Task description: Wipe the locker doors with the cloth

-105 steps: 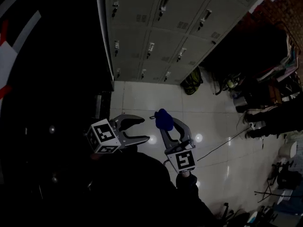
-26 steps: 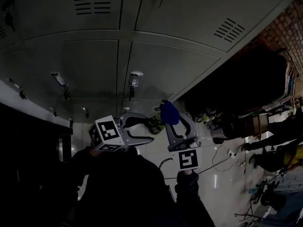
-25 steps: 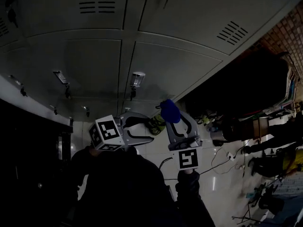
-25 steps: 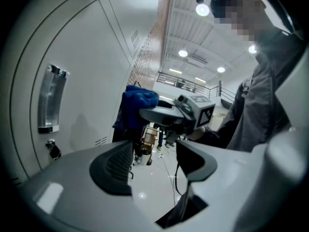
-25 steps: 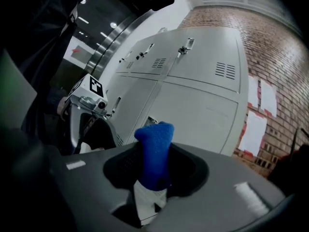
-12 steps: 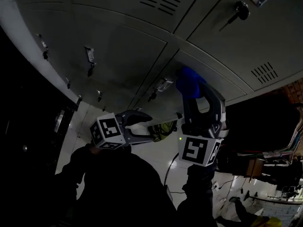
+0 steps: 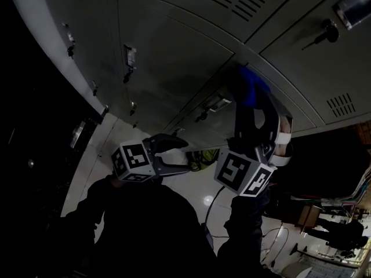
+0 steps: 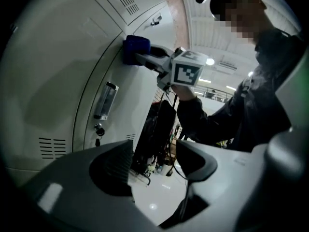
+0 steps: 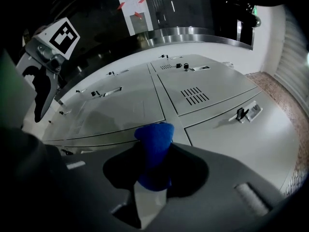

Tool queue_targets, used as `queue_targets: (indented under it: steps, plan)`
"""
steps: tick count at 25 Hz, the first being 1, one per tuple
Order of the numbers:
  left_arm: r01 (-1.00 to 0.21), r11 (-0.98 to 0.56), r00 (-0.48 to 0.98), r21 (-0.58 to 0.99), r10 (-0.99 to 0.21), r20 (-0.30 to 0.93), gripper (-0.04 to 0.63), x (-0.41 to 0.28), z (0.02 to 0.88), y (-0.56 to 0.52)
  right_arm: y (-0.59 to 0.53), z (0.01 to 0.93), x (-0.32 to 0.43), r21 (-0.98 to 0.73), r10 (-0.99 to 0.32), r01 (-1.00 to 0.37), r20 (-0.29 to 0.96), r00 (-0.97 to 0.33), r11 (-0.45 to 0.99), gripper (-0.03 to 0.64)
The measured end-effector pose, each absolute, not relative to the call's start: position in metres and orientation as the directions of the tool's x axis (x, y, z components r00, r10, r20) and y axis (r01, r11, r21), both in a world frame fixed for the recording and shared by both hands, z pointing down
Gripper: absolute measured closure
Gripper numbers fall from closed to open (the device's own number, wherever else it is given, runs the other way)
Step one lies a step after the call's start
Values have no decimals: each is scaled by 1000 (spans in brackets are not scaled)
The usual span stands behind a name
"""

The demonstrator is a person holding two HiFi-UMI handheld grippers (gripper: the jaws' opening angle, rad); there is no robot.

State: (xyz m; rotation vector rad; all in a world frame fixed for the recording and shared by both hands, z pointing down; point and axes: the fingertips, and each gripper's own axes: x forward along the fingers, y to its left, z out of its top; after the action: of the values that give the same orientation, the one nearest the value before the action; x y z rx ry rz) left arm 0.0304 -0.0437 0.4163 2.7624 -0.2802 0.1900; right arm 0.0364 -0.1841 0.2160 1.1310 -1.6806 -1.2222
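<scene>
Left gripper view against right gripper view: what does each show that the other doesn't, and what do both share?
Only the left gripper view: the right gripper from the side, holding the blue cloth against a locker door, the person's sleeve, and the left gripper, its jaws apart and empty. Only the right gripper view: the cloth pinched between the right jaws, and the left gripper's marker cube. Both: the cloth and grey locker doors.

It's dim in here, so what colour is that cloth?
Blue; the cloth shows best in the right gripper view.
</scene>
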Motion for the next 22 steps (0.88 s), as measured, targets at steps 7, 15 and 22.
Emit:
queue_targets:
  steps: [7, 15, 22]
  plan:
    - [-190, -915, 976, 357, -136, 171, 333, 24, 425, -41, -185, 255, 37, 954, -945, -215, 143, -294, 211, 495]
    - [-150, -915, 981, 376, -89, 174, 333, 23, 431, -37, -184, 313, 41, 935, -941, -216, 223, -253, 280, 495]
    - [-151, -906, 978, 395, -80, 190, 333, 12, 438, -29, -180, 345, 41, 914, -932, -238, 274, -237, 329, 495]
